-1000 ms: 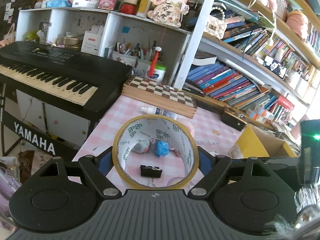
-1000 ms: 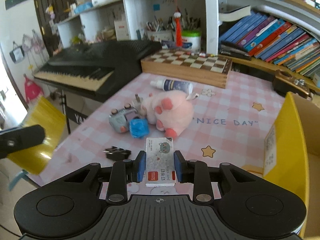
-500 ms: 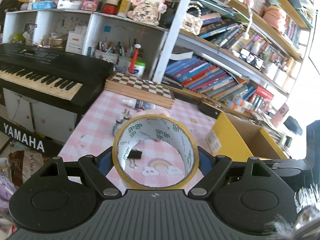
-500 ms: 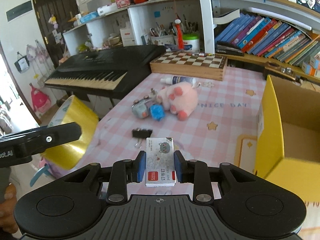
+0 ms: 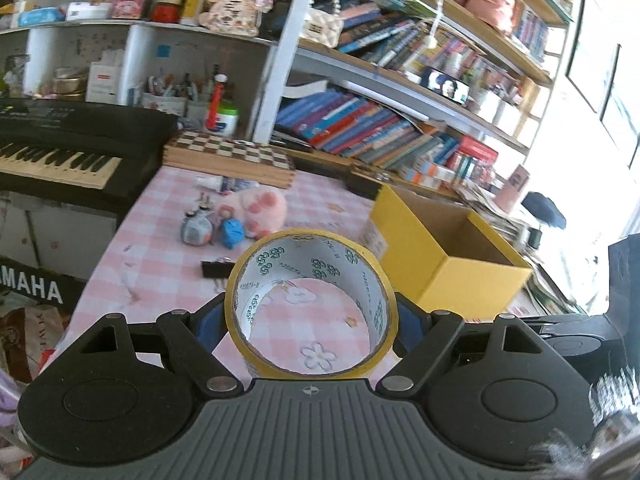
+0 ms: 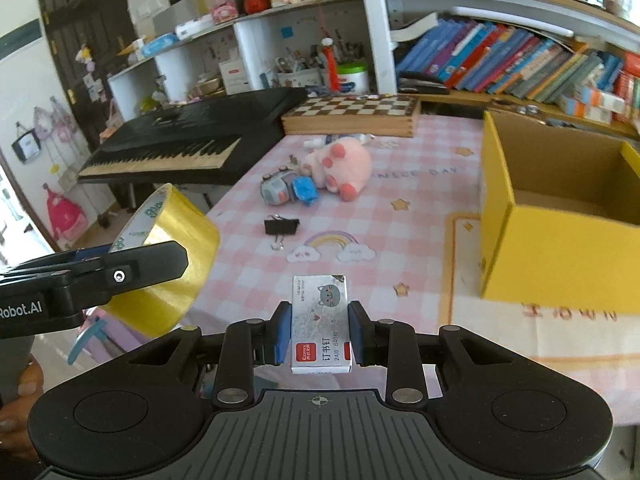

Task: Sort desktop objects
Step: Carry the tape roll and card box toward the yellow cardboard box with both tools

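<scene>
My left gripper (image 5: 310, 322) is shut on a wide roll of yellow tape (image 5: 374, 280), held above the near edge of the pink checked table (image 5: 160, 264). The same tape roll (image 6: 168, 264) shows at the left of the right wrist view. My right gripper (image 6: 319, 334) is shut on a small staple box (image 6: 322, 322) with a cat drawing. An open yellow cardboard box (image 6: 560, 264) stands on the table's right side. On the table lie a black binder clip (image 6: 282, 226), a pink plush toy (image 6: 340, 164), a blue crumpled item (image 6: 305, 190) and a small grey toy (image 6: 274, 190).
A wooden chessboard box (image 6: 352, 114) lies at the table's back, with a small glue bottle (image 5: 216, 184) before it. A black keyboard piano (image 6: 188, 144) stands left of the table. Bookshelves (image 5: 380, 132) fill the wall behind. A hand (image 6: 20, 392) shows at the lower left.
Both grippers have drawn back and swung right with their loads. The toys look farther off, and the yellow box has come more fully into both views.
</scene>
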Motion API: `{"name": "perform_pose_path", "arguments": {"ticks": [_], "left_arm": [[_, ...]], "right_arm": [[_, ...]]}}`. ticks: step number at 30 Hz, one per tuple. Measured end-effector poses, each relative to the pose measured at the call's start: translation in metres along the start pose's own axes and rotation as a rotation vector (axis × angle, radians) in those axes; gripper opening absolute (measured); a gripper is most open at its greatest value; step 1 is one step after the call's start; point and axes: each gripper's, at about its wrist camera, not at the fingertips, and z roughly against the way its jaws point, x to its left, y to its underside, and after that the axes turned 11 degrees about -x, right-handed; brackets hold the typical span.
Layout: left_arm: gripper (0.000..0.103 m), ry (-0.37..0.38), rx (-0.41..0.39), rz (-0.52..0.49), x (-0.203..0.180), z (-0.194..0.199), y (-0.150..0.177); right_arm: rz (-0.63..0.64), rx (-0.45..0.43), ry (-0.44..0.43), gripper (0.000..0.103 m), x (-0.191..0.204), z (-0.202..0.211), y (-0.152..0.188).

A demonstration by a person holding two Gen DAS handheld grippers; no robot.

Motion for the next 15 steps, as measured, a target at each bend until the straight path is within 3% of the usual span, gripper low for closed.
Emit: {"name": "perform_pose_path", "arguments": {"ticks": [15], "left_arm": [[0.081, 0.219, 0.049, -0.088, -0.043, -0.003, 0.011]], "right_arm": [[-0.134, -0.045, 0.183, 0.029, -0.024, 0.057, 0.034]]}}
